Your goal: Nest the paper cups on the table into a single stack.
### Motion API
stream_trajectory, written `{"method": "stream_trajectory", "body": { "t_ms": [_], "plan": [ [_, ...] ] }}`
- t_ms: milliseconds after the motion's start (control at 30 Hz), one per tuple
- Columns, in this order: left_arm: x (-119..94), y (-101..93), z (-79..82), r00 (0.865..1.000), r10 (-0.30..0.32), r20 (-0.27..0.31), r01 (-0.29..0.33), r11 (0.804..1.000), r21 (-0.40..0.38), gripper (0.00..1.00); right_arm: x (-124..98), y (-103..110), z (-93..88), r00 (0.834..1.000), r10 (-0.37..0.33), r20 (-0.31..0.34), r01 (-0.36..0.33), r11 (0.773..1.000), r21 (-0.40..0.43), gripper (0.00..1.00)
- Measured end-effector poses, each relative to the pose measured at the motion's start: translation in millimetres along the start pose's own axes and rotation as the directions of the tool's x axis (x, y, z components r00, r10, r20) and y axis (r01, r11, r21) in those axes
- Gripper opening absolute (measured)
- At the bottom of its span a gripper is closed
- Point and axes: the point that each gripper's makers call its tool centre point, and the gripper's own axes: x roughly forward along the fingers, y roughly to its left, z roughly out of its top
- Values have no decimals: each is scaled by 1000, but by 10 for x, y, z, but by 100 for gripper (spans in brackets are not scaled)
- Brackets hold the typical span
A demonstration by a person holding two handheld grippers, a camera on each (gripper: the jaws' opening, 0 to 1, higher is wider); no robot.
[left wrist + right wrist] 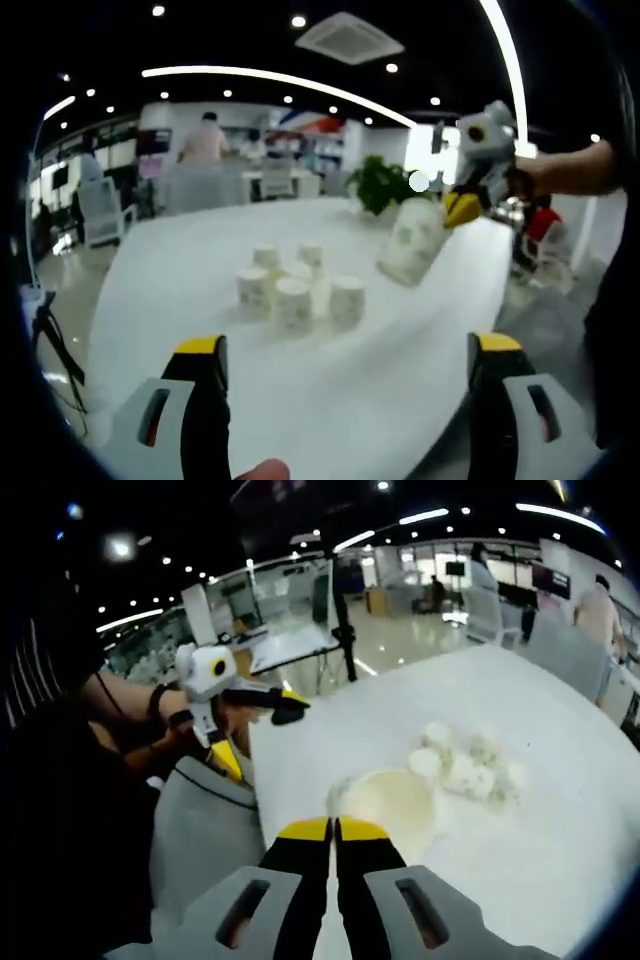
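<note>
Paper cups (290,290): a loose cluster standing on the white table (200,250), well ahead of the left tool; in the right gripper view the cluster (465,765) is blurred, so a count is unsure.
Held cup (410,242): tilted in the air above the table's right side, pinched at its rim by the right tool (462,208).
Right tool, own view (334,830): jaws clenched on the cup (390,798), its open mouth facing the camera.
Left tool (350,350): jaws spread wide, grasping nothing; seen from the right gripper view (255,730) over the table edge.
</note>
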Motion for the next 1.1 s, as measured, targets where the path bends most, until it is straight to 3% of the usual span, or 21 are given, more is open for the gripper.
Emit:
{"method": "stream_trajectory", "body": {
  "t_ms": [633,733,933,1100],
  "plan": [
    [-53,62,-97,1000,7,-4,-7,1000,-14,100,346,71,-254,986,-22,-164,-4,988,-153,0],
    [-49,57,-74,1000,4,10,-3,1000,-23,100,402,87,-330,974,-45,-223,-9,971,-237,0],
    [-37,57,-83,1000,4,7,-4,1000,-21,100,504,144,-464,956,-52,-287,-44,947,-319,0],
    [-46,61,-88,1000,5,15,-5,1000,-26,100,548,164,-622,926,-87,-368,-80,906,-415,0]
  ]
}}
